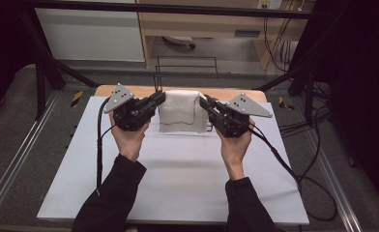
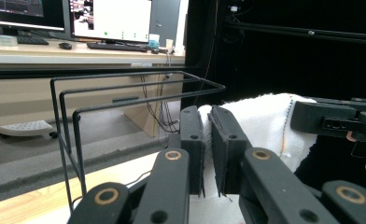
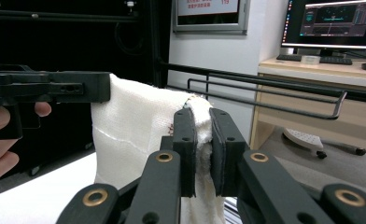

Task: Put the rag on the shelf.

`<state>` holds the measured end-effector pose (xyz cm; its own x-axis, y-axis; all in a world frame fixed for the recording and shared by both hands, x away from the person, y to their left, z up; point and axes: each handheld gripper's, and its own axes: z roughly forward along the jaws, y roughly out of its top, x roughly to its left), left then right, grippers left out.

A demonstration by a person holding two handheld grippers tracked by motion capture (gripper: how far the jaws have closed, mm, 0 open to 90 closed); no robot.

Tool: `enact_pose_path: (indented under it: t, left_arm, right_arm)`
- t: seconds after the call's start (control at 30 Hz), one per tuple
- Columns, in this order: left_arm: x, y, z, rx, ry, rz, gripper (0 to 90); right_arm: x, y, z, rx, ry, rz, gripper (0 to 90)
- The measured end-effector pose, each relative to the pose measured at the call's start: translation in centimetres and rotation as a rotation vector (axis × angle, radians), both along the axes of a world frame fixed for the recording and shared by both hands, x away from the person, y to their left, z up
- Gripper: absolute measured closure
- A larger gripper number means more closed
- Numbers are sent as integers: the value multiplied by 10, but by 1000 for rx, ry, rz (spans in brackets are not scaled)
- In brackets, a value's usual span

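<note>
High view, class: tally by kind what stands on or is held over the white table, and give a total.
White cloth, pinched at both top corners: 1
Black wire rack behind it: 1
Hand-held grippers, left gripper and right gripper: 2
Total: 4

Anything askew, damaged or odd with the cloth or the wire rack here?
Nothing stands out. The white cloth hangs evenly between the left gripper and right gripper, each pinching a top corner, in front of the upright wire rack. No tears show.

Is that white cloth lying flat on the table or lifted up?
Lifted. The white cloth hangs like a curtain, its top corners pinched by the left gripper and right gripper.
</note>
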<state>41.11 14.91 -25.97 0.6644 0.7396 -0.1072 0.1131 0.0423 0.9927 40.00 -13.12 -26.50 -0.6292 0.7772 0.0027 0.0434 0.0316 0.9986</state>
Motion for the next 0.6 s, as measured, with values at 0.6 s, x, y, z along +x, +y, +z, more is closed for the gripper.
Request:
enact_pose_path:
  t: [0.6]
  left_arm:
    - [11, 1, 24, -23, -42, 16, 834]
  right_arm:
    - [12, 5, 29, 10, -43, -20, 820]
